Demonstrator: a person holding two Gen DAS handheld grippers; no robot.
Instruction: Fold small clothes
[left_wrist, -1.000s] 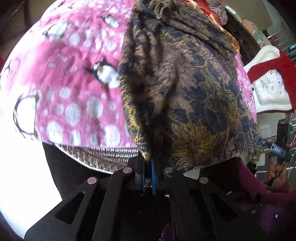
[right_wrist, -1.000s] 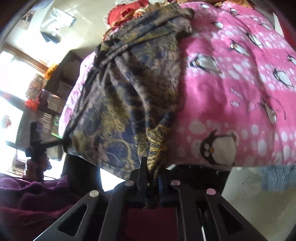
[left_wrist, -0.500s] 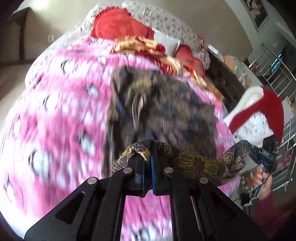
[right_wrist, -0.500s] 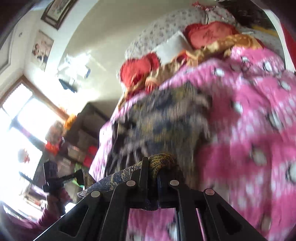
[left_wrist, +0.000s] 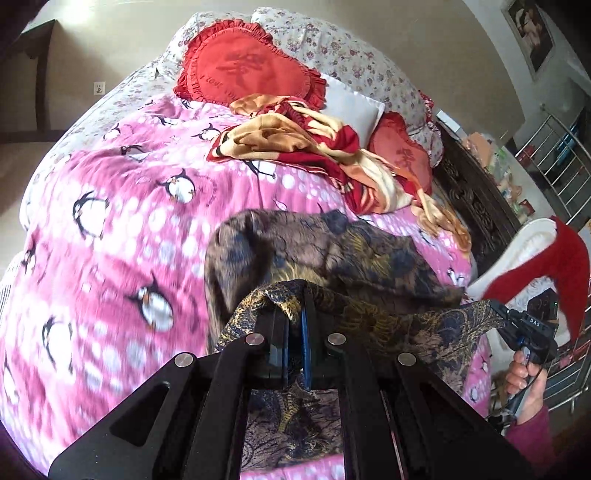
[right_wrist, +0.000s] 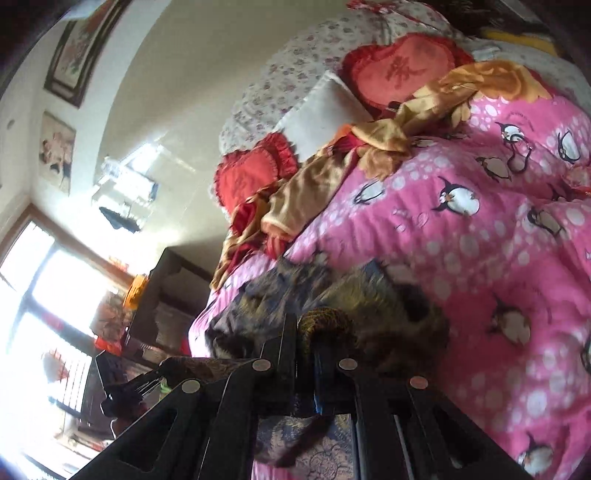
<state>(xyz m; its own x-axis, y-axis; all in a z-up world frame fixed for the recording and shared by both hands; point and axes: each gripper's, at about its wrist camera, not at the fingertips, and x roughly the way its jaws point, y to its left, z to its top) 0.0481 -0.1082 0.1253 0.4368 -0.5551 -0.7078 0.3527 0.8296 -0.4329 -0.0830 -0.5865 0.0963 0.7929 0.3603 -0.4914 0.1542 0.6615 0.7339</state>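
Observation:
A dark brown and navy garment with a gold floral print (left_wrist: 332, 258) lies on the pink penguin blanket (left_wrist: 110, 229); it also shows in the right wrist view (right_wrist: 369, 306). My left gripper (left_wrist: 295, 321) is shut on one near edge of it, lifted above the bed. My right gripper (right_wrist: 304, 332) is shut on the other near edge. The held hem stretches between them; the right gripper also shows at the right of the left wrist view (left_wrist: 517, 325). The far part of the garment rests on the blanket.
Red heart cushions (left_wrist: 243, 62), a white pillow (left_wrist: 351, 107) and a crumpled red and gold cloth (left_wrist: 314, 147) lie at the head of the bed. A dark carved bed frame (left_wrist: 472, 192) and a white chair with red cloth (left_wrist: 535, 251) stand right. A window (right_wrist: 37, 295) is left.
Both grippers have lifted the garment's near edge off the foot of the bed and carried it up and forward over the garment. The views now look along the bed to the pillows.

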